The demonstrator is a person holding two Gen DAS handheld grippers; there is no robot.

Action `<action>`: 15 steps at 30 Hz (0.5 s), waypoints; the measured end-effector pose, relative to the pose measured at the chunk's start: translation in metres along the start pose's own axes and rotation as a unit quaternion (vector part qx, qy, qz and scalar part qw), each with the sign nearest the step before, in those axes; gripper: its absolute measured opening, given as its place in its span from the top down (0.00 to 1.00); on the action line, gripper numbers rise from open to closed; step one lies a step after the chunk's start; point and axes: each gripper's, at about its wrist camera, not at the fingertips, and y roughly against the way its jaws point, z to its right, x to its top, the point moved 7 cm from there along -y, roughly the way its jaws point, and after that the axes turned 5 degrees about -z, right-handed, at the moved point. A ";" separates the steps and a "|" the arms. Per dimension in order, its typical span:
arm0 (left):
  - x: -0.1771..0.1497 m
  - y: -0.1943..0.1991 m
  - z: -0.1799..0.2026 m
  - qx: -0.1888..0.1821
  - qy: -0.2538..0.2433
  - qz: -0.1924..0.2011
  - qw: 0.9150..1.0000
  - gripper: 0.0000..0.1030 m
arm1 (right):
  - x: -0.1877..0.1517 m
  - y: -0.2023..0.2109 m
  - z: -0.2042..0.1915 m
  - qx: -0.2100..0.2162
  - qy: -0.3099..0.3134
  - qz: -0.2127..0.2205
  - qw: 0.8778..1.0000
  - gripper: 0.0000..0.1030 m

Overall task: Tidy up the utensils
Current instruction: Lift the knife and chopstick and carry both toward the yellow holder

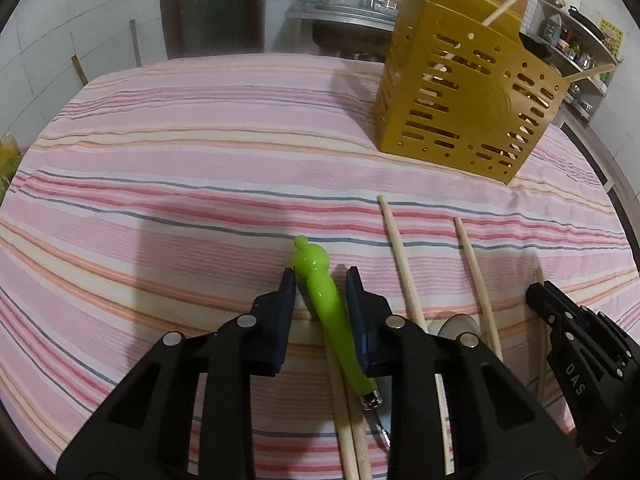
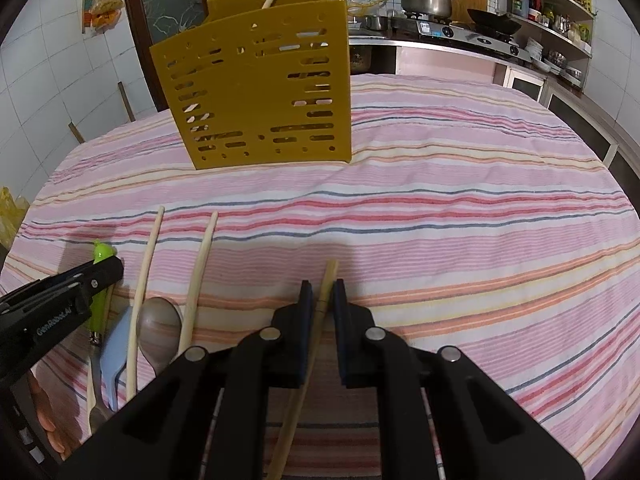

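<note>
My left gripper [image 1: 321,282] is shut on a green-handled utensil [image 1: 334,324] that lies slantwise on the striped cloth; its metal neck shows below the pads. My right gripper [image 2: 322,294] is shut on a pale wooden chopstick [image 2: 329,276], low over the cloth. A yellow slotted utensil holder [image 1: 460,92] [image 2: 260,92] stands upright farther back, with chopsticks sticking out of its top. In the right wrist view the left gripper [image 2: 108,272] sits at the far left, over the green handle [image 2: 100,254].
Two loose chopsticks [image 1: 402,264] [image 1: 476,276] lie right of the green handle. A metal spoon [image 2: 158,328] and a light blue utensil [image 2: 114,360] lie among them. The right gripper's body [image 1: 580,340] is close by. A kitchen counter with a pot [image 2: 426,0] stands behind the table.
</note>
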 end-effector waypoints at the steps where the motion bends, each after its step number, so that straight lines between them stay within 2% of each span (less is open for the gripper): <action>1: 0.000 0.000 0.000 -0.001 0.001 0.001 1.000 0.76 | 0.000 0.001 0.001 0.001 -0.001 0.002 1.000 0.90; 3: 0.001 0.003 -0.001 -0.004 0.002 0.004 1.000 0.77 | 0.002 0.004 0.001 0.003 -0.005 0.009 1.000 0.93; 9: 0.006 0.022 0.004 -0.022 0.002 0.030 0.999 0.79 | 0.005 0.017 0.005 0.010 -0.014 0.027 0.999 0.93; 15: 0.010 0.059 0.014 -0.042 -0.013 0.079 0.996 0.81 | 0.015 0.047 0.012 0.025 -0.034 0.073 0.996 0.93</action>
